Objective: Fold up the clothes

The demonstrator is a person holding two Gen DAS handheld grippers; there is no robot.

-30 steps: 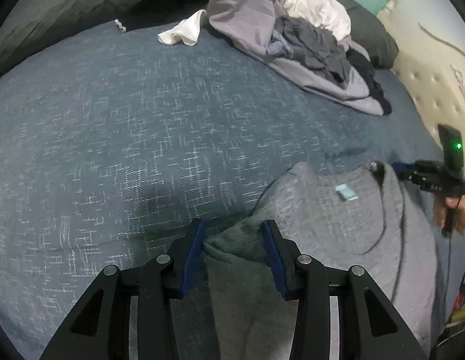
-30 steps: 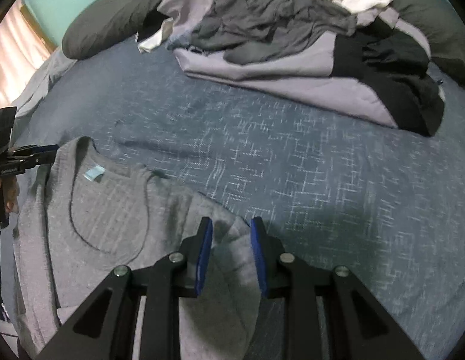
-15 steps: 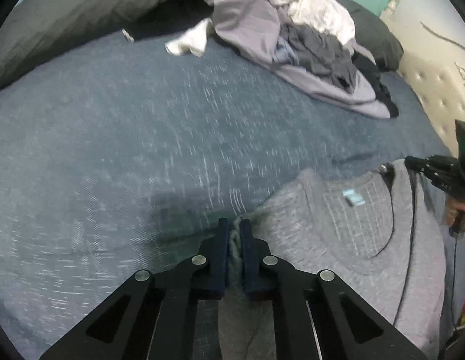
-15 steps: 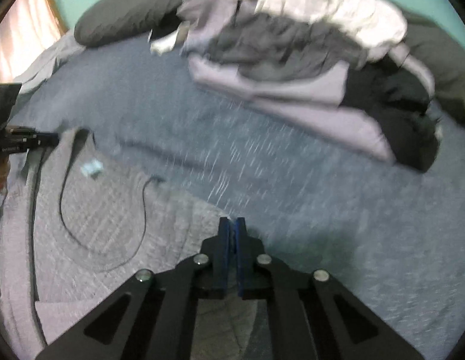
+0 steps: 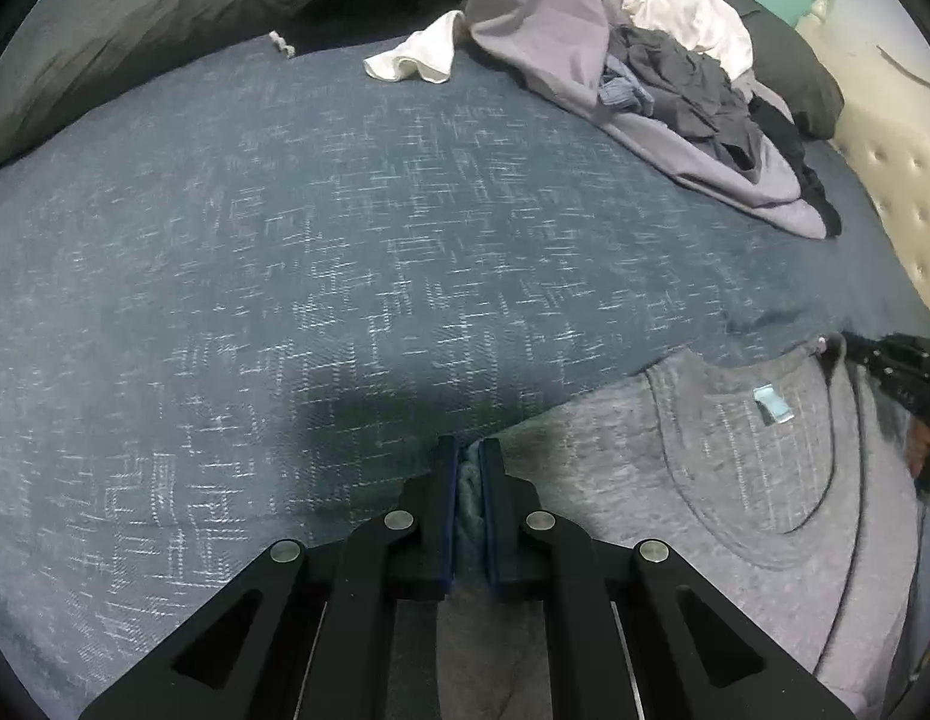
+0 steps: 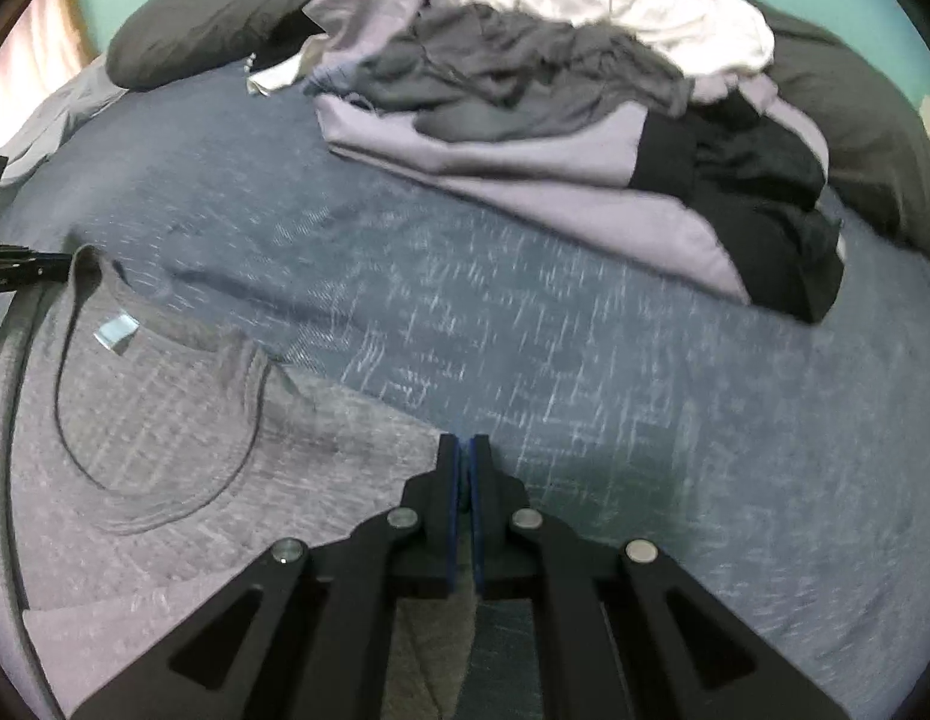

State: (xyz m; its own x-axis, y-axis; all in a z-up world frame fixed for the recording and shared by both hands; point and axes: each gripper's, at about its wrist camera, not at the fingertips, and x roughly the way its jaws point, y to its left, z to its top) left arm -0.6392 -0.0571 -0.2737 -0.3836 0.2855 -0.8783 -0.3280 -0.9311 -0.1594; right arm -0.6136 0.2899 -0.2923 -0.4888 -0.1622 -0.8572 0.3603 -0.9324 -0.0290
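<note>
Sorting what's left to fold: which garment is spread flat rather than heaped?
The heather-grey knit T-shirt with the light-blue neck label, lying spread near the tongs; the white, lilac, charcoal and black clothes sit heaped.

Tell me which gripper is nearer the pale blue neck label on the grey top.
Roughly equal. The left gripper and right gripper are each shut on the grey top at opposite shoulders, with the label about midway between.
</note>
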